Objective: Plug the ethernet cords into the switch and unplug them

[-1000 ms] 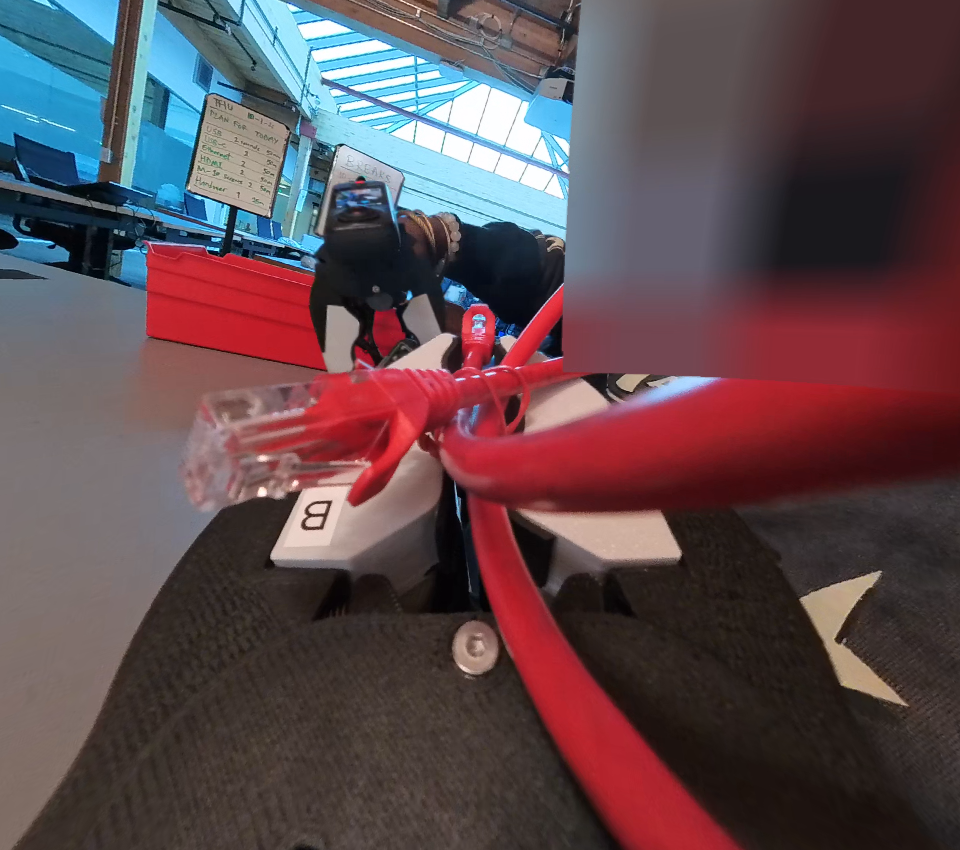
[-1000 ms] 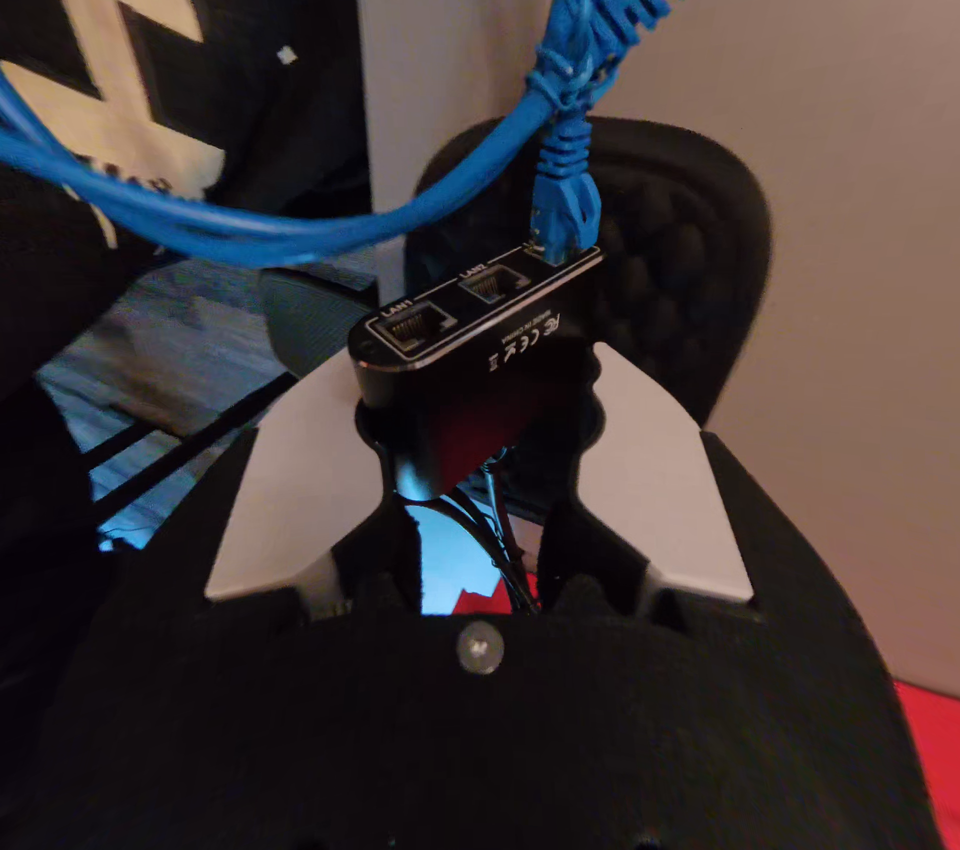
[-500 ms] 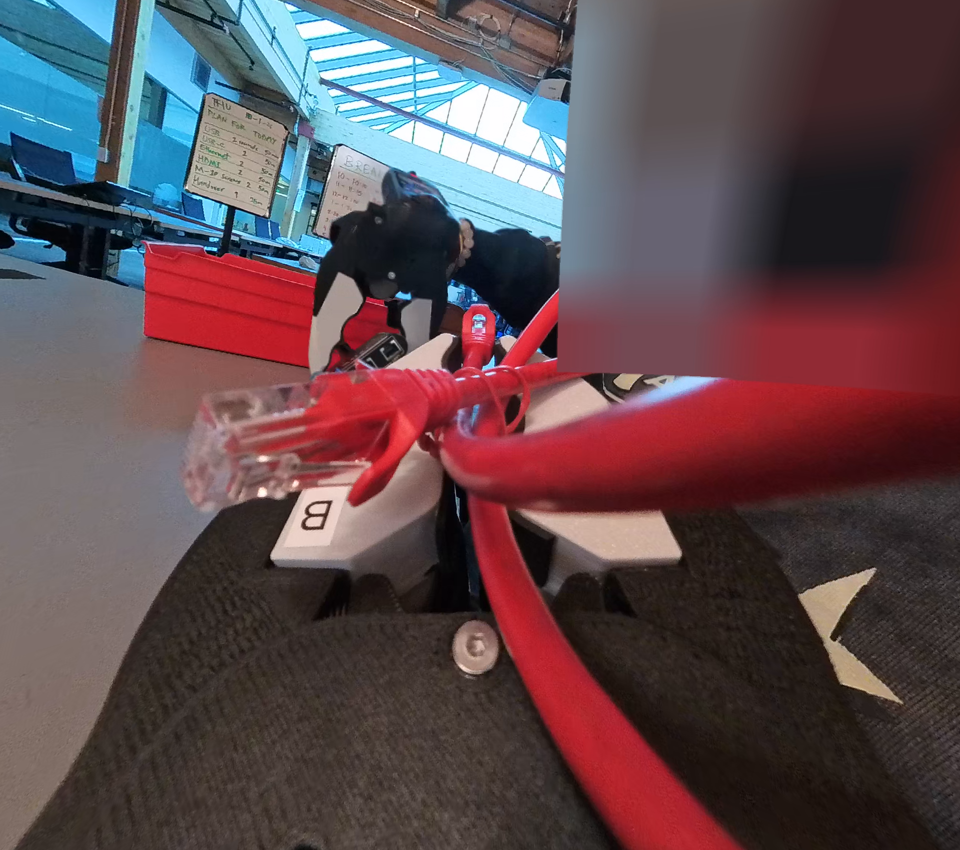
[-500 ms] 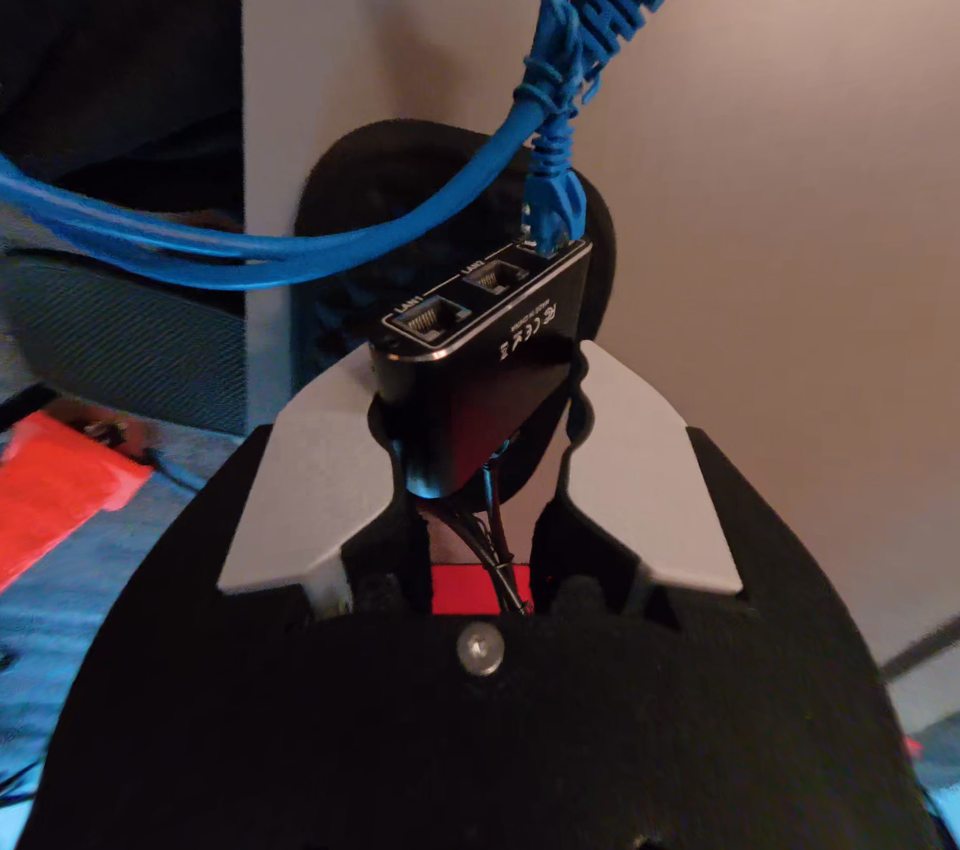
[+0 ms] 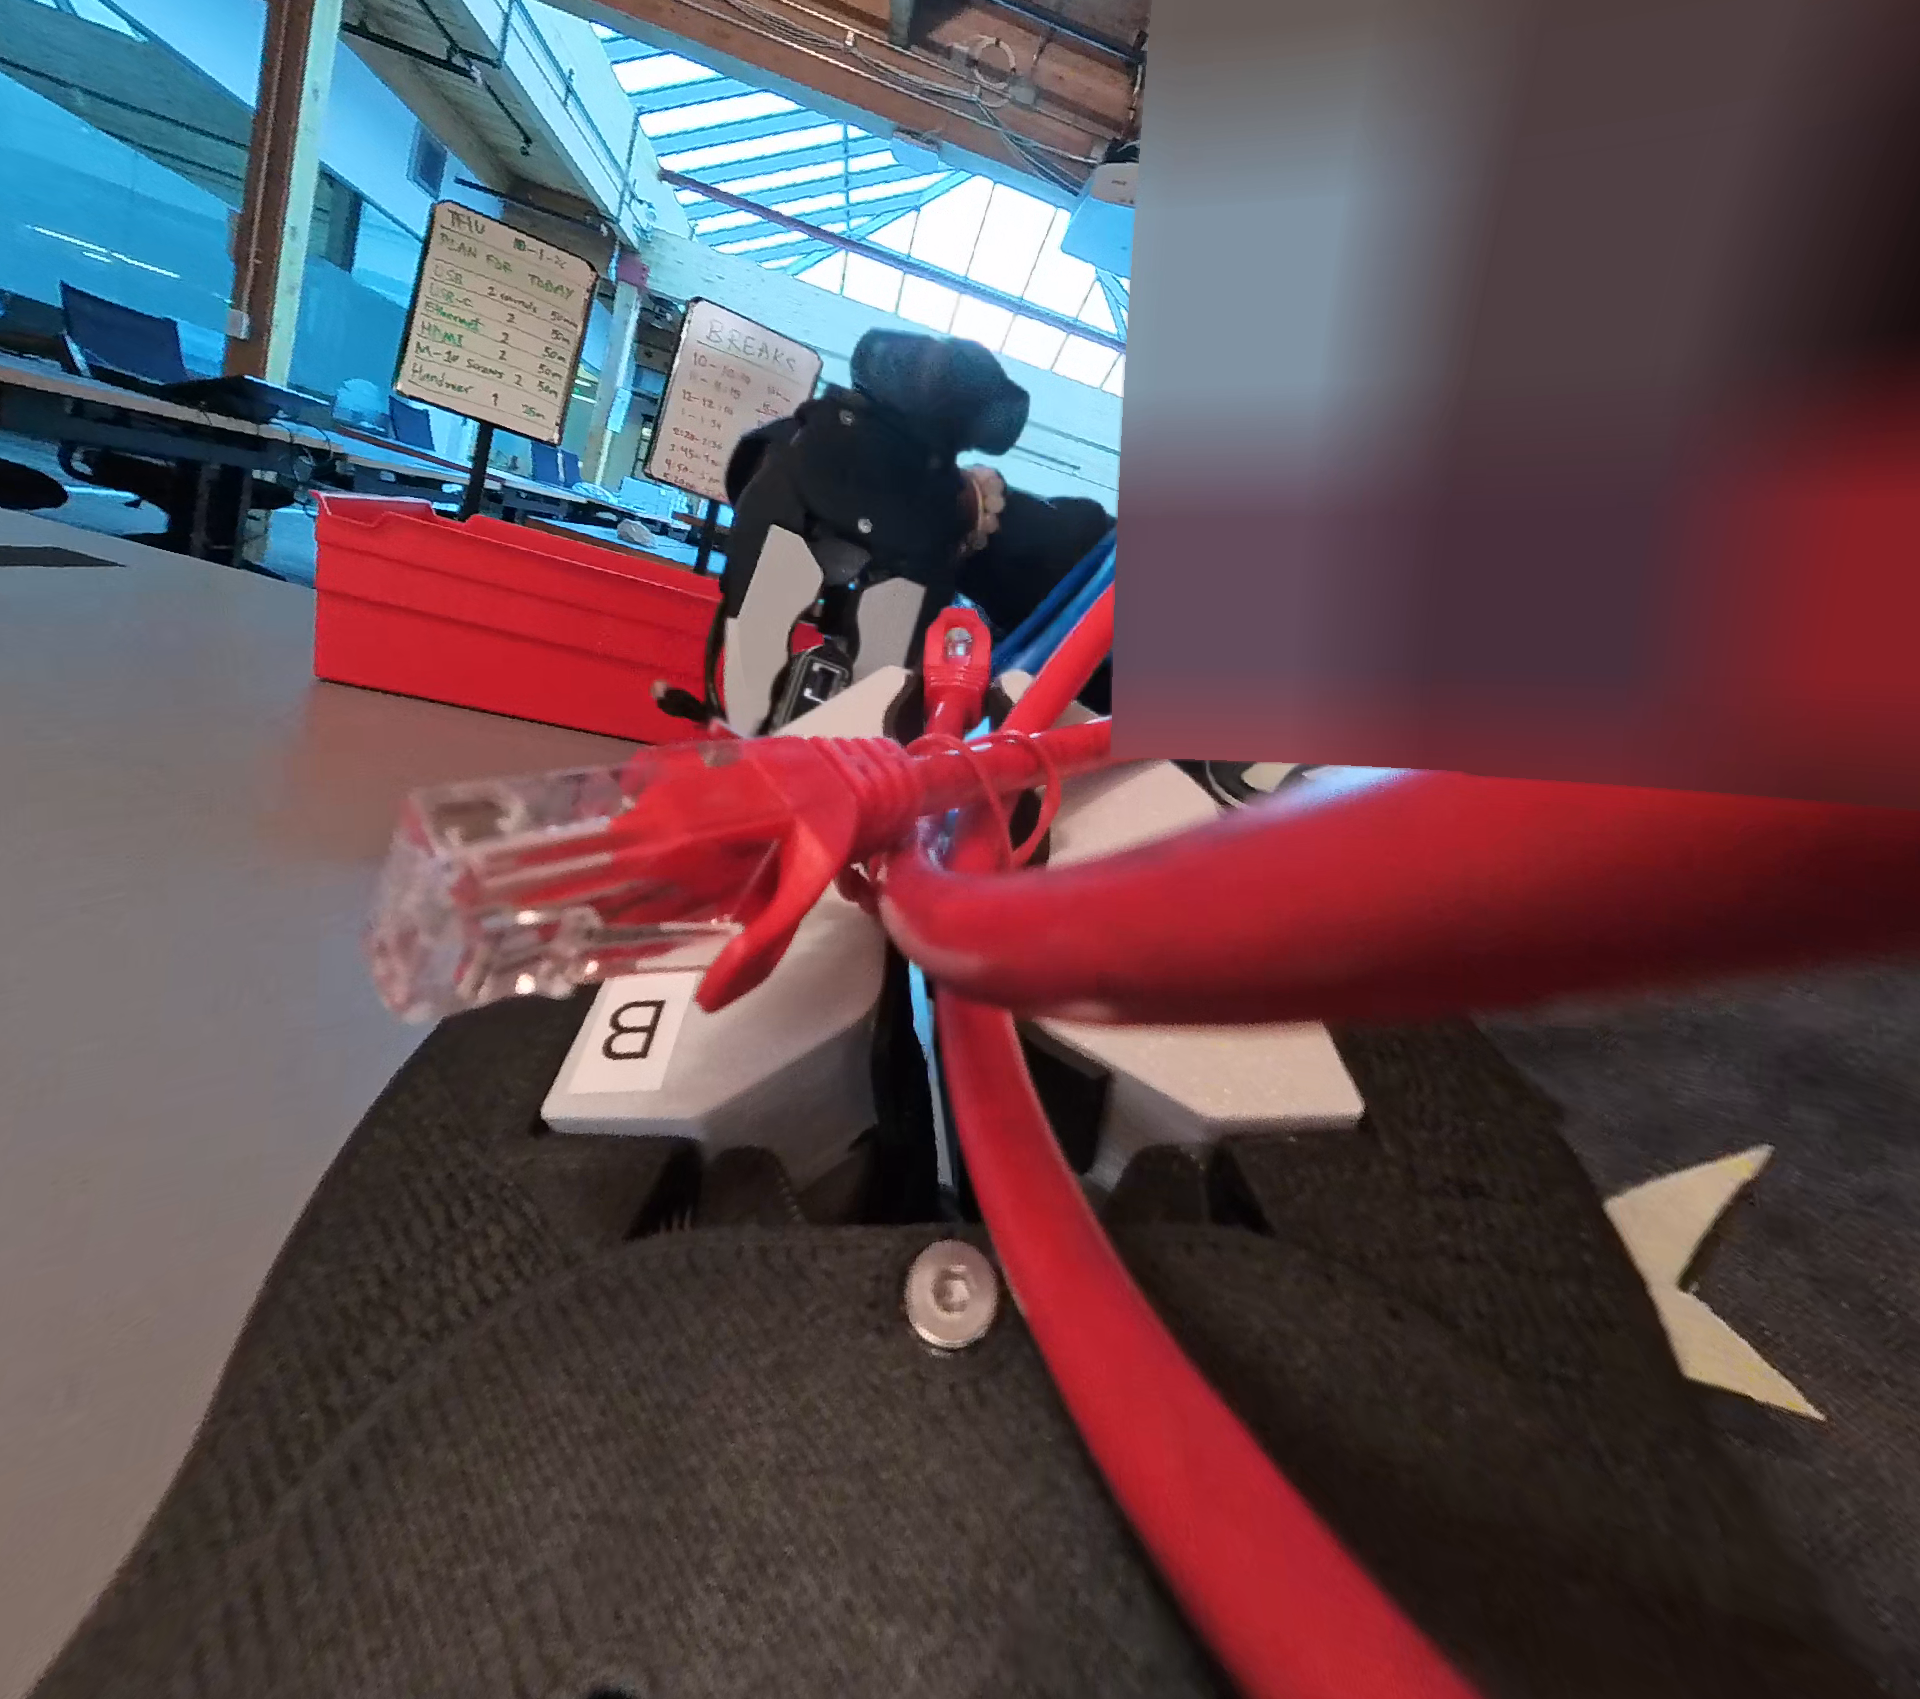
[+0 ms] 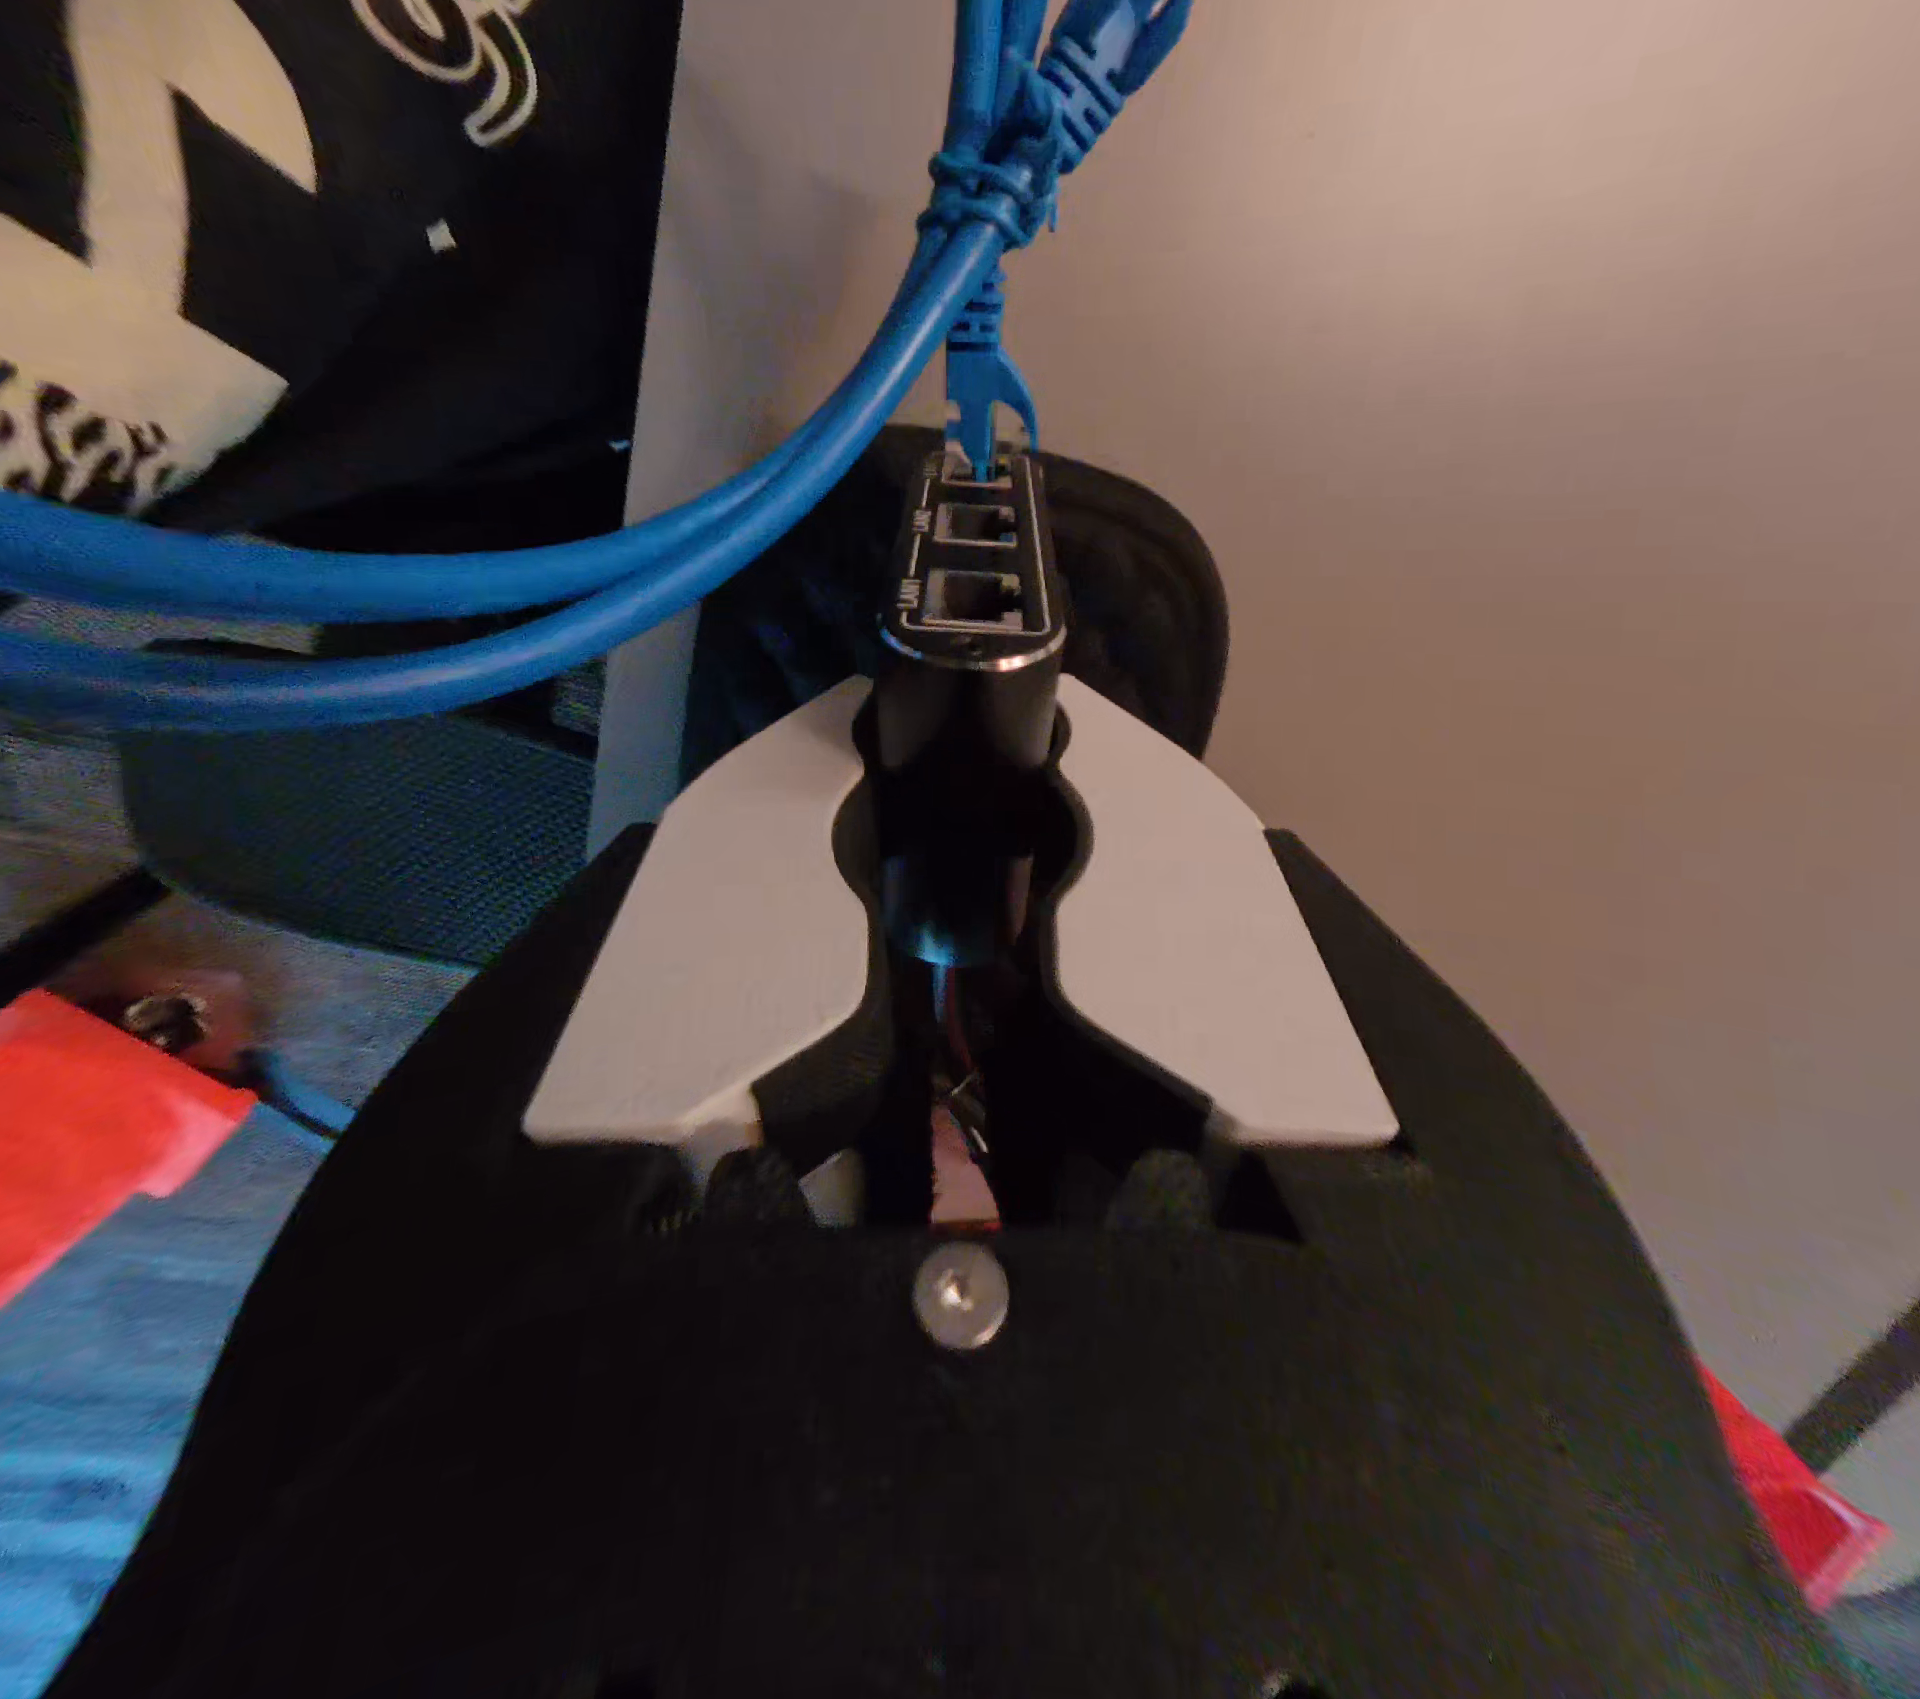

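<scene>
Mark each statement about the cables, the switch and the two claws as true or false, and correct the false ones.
1. The right claw grips the black switch. True.
2. All three ports of the switch are filled. False: only the far port holds a blue ethernet plug; the two nearer ports are empty.
3. The left claw holds a red ethernet cable. True.
4. The red cable's clear plug sits in the switch. False: it hangs free, above the table.
5. A green bin stands on the table. False: the bin is red.
</scene>
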The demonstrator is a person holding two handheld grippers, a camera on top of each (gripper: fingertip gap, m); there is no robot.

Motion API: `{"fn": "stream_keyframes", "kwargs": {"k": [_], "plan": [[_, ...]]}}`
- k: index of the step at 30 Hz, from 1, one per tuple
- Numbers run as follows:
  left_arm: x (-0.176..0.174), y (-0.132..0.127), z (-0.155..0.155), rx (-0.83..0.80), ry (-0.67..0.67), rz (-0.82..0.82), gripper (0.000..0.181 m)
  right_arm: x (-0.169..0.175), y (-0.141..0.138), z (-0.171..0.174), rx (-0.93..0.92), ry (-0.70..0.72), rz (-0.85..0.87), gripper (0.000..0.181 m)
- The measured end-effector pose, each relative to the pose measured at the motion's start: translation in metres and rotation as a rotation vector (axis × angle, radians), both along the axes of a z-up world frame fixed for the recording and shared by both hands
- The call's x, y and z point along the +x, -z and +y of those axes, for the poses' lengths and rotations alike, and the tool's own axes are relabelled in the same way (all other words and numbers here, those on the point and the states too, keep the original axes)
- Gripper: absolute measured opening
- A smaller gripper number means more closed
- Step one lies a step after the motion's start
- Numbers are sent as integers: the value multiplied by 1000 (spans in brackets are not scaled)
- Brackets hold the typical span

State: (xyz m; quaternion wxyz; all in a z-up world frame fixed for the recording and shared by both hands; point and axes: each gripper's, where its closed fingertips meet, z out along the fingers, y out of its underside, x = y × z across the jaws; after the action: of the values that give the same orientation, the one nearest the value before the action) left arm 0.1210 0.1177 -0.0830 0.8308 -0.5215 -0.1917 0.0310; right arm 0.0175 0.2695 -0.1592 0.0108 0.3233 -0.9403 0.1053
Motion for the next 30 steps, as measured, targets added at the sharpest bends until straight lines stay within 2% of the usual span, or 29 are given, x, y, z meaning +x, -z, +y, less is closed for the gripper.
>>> {"fn": "stream_keyframes", "kwargs": {"k": [3,7,9,12,16,18,22,24,28,30], "plan": [[-1,0,0,-7,-26,11,11,3,15,-5,30,-5,30,26],[-4,-1,-2,-8,-58,17,11,5,17,-12,-36,47,49,25],[-5,-2,-2,-18,-81,23,11,8,16,-14,-89,51,119,26],[-10,-12,-9,-13,-144,31,11,-2,6,-23,-207,60,334,25],[-27,-27,-23,-14,-318,23,11,-41,-20,-49,-335,43,894,25],[-33,-32,-24,-56,-395,38,11,-51,-24,-64,-368,30,1099,25],[-28,-47,-7,4,-361,86,11,-53,-8,-93,-491,69,1155,25],[-32,-41,4,23,-317,58,15,-50,-6,-104,-556,74,1168,25],[-55,5,11,-148,-382,-3,11,-41,-22,-111,-702,78,1201,24],[-57,14,12,-199,-391,-11,15,-36,-30,-111,-752,71,1221,24]]}}
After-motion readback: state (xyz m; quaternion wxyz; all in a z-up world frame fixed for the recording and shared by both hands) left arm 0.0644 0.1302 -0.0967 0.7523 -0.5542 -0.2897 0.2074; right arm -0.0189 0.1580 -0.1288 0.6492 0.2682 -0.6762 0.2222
